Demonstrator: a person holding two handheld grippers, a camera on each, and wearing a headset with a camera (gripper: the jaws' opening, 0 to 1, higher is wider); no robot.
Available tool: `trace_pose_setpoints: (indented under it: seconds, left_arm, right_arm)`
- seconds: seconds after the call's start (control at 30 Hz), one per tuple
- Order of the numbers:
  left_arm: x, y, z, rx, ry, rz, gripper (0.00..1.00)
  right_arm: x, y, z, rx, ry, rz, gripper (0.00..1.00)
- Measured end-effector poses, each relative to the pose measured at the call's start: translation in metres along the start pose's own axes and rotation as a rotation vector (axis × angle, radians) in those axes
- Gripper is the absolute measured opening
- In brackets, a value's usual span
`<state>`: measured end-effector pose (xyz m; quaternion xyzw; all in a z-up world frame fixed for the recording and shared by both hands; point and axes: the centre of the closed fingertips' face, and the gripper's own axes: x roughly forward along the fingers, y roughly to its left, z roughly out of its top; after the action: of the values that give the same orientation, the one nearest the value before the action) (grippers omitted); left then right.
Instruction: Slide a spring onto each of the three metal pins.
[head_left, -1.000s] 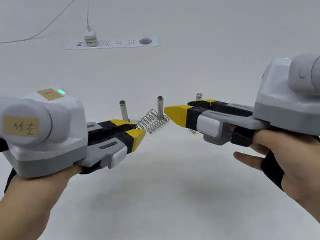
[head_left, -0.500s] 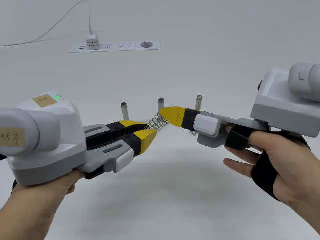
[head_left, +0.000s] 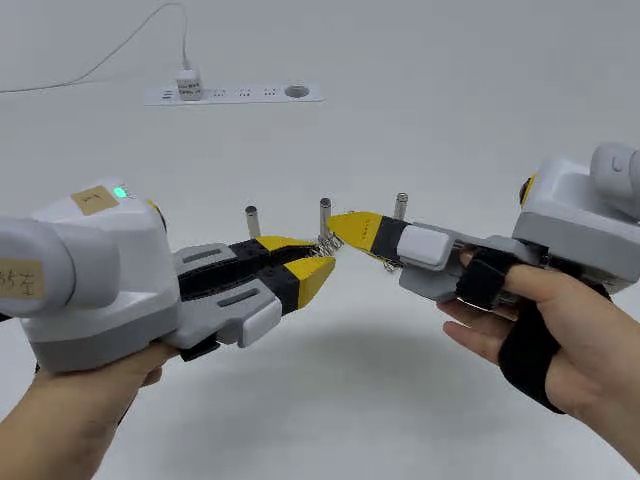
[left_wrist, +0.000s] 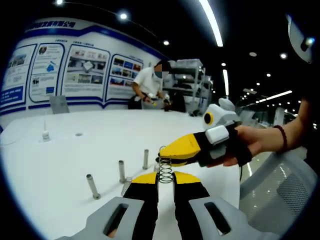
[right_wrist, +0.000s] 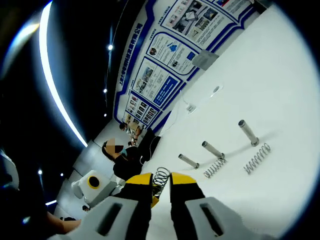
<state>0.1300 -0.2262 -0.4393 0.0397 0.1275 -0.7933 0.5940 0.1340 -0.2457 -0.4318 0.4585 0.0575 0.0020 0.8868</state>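
Closing in over the last second, our two grippers now meet tip to tip, the spring (left_wrist: 165, 172) bunched short between them. We have the left gripper (head_left: 320, 255) clamped on its lower coils. The right gripper (head_left: 335, 222), reaching in from 2 o'clock in the left gripper view, pinches its top. It hangs above the table (head_left: 330, 390), the three pins (head_left: 325, 210) at 9 o'clock of the left tips. Two loose springs (right_wrist: 215, 167) lie beside the pins.
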Motion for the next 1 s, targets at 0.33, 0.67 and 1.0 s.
trace_pose_setpoints:
  seconds: [0.33, 0.67, 1.0]
  left_arm:
    - [0.002, -0.001, -0.003, 0.057, 0.027, 0.012, 0.10]
    - [0.002, 0.003, -0.005, 0.050, 0.050, 0.042, 0.12]
    - [-0.002, 0.022, -0.020, 0.093, 0.147, 0.151, 0.26]
  right_arm:
    - [0.002, 0.009, -0.002, -0.095, 0.017, 0.023, 0.11]
    - [0.004, 0.018, 0.000, -0.286, 0.032, 0.037, 0.11]
    - [0.012, 0.026, 0.007, -0.477, 0.026, 0.022, 0.11]
